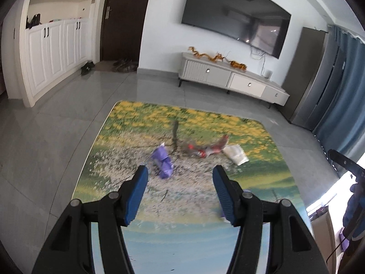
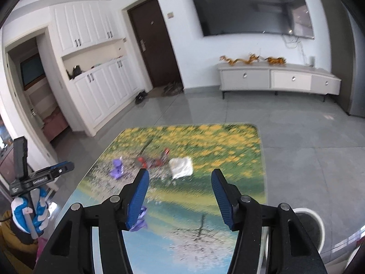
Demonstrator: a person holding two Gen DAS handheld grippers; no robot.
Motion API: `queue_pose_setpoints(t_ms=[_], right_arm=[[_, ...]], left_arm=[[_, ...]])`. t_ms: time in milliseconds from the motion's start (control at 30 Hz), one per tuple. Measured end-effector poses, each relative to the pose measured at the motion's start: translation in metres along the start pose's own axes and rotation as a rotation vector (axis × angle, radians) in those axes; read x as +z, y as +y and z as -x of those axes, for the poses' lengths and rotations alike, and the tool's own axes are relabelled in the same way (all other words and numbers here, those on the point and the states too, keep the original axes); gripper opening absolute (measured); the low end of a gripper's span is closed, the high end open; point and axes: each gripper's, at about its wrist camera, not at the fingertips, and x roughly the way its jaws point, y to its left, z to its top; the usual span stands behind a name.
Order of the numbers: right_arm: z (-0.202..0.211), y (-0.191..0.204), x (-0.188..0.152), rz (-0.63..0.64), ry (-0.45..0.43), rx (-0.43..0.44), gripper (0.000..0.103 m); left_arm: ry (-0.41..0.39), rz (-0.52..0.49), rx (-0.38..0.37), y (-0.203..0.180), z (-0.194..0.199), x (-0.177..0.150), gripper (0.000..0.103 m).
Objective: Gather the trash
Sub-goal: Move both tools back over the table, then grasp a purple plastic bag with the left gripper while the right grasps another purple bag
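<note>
Both claws empty, jaws half-spread: purple wrapper [image 1: 163,162] lies mid-table [image 1: 262,182], long axis running away, just ahead of left gripper [image 1: 180,173], left of right gripper [image 2: 180,175].

My left camera looked forward and down along its hand-held gripper [image 1: 180,173], over the flower-printed surface [image 1: 127,123] toward the wall with the television [image 1: 235,22]. My right camera did the same from further right, along its own hand-held gripper [image 2: 180,178], and caught the left hand-held gripper at its left edge. Both sat close above the near end of the surface. They shared the purple wrapper [image 1: 163,162], red wrapper [image 1: 205,149], white wrapper [image 1: 236,154], television, low cabinet [image 1: 228,77] and dark door [image 1: 121,18].
</note>
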Motion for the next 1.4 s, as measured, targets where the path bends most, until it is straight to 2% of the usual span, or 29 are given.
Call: queue_pose_setpoints(t_ms=[267, 500, 767, 833, 933, 1067, 1167, 1233, 1400], right_arm=[[-0.051, 0.021, -0.023, 0.042, 0.13, 0.098, 0.059], [-0.095, 0.02, -0.019, 0.055, 0.187, 0.102, 0.059], [-0.171, 0.002, -0.004, 0.038, 0.269, 0.074, 0.059], [-0.182, -0.001, -0.005, 0.018, 0.281, 0.094, 0.059], [-0.188, 0.003, -0.011, 0.02, 0.299, 0.152, 0.059], [-0.187, 0.018, -0.025, 0.02, 0.338, 0.319, 0.059], [-0.183, 0.032, -0.033, 0.056, 0.364, 0.392, 0.059], [-0.18, 0.042, -0.038, 0.088, 0.381, 0.412, 0.059], [-0.181, 0.061, -0.056, 0.173, 0.435, 0.396, 0.059]], left_arm=[[0.072, 0.012, 0.03, 0.009, -0.036, -0.005, 0.057], [0.124, 0.033, 0.052, 0.022, -0.071, -0.002, 0.058], [0.172, 0.03, 0.06, 0.027, -0.118, 0.009, 0.058], [0.182, 0.028, 0.06, 0.028, -0.128, 0.011, 0.058], [0.197, 0.028, 0.064, 0.03, -0.143, 0.013, 0.058], [0.209, 0.031, 0.063, 0.033, -0.159, 0.014, 0.058], [0.217, 0.04, 0.053, 0.035, -0.166, 0.014, 0.058], [0.219, 0.04, 0.047, 0.035, -0.17, 0.014, 0.058], [0.227, 0.047, 0.047, 0.035, -0.178, 0.012, 0.057]])
